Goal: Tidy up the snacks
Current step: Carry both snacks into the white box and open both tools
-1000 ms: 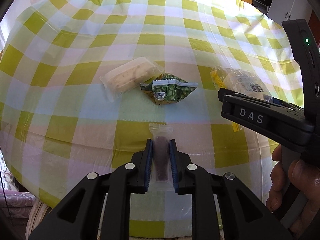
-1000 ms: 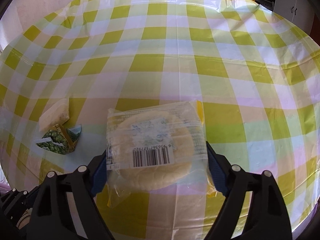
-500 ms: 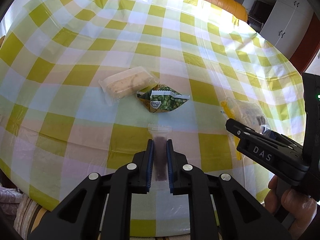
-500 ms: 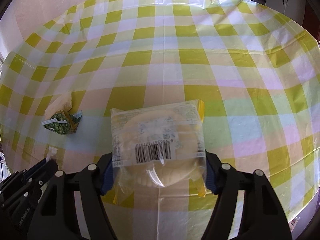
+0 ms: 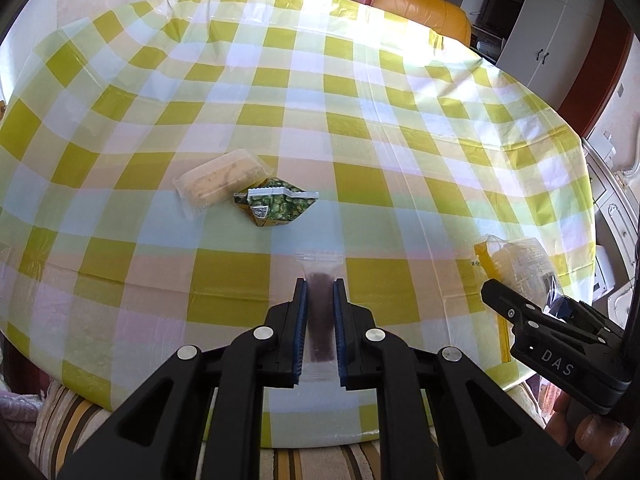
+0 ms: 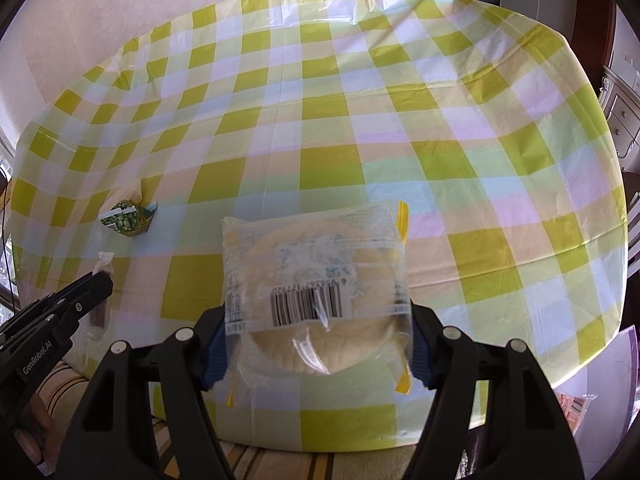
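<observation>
Stick (image 5: 320,312) in clear wrapper, pinched by left tool (image 5: 320,300) above near edge of surface (image 5: 360,120). Bun pack (image 6: 316,292) clamped in right tool (image 6: 316,344), barcode up. Green bag (image 5: 276,208) touching cake (image 5: 218,178), mid-surface.

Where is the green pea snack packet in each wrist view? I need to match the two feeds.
Left wrist view: green pea packet lies on the tablecloth left of centre, ahead of the left tool, touching the pale cake packet.
Right wrist view: it sits at the far left, beyond the left tool.
Shared landmark: the dark snack bar clamped in the left tool, at lower left here.
</observation>
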Available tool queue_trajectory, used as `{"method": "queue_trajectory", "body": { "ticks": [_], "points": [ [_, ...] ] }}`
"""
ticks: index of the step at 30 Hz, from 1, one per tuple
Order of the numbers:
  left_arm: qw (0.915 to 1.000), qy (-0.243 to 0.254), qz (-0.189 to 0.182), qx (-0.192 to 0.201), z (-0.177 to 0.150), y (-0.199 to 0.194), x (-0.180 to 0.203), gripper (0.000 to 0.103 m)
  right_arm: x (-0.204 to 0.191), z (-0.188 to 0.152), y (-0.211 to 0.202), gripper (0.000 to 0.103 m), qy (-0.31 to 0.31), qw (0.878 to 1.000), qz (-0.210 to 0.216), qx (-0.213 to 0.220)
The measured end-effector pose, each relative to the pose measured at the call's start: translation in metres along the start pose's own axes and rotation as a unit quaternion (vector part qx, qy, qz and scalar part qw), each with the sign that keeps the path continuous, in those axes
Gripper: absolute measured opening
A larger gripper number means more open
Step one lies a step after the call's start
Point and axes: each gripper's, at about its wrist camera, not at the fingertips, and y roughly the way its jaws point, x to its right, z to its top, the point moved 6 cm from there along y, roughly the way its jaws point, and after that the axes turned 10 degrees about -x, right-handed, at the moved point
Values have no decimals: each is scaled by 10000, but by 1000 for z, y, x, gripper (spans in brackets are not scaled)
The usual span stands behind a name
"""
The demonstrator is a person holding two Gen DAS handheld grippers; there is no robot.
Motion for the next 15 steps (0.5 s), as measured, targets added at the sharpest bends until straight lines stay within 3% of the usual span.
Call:
{"method": "queue_trajectory", "body": {
  "ticks": [15],
  "points": [
    [9969, 695, -358, -101, -19, -11, 67, 11, 54, -33, -31, 70, 393, 9990, -197, 47]
  ]
}}
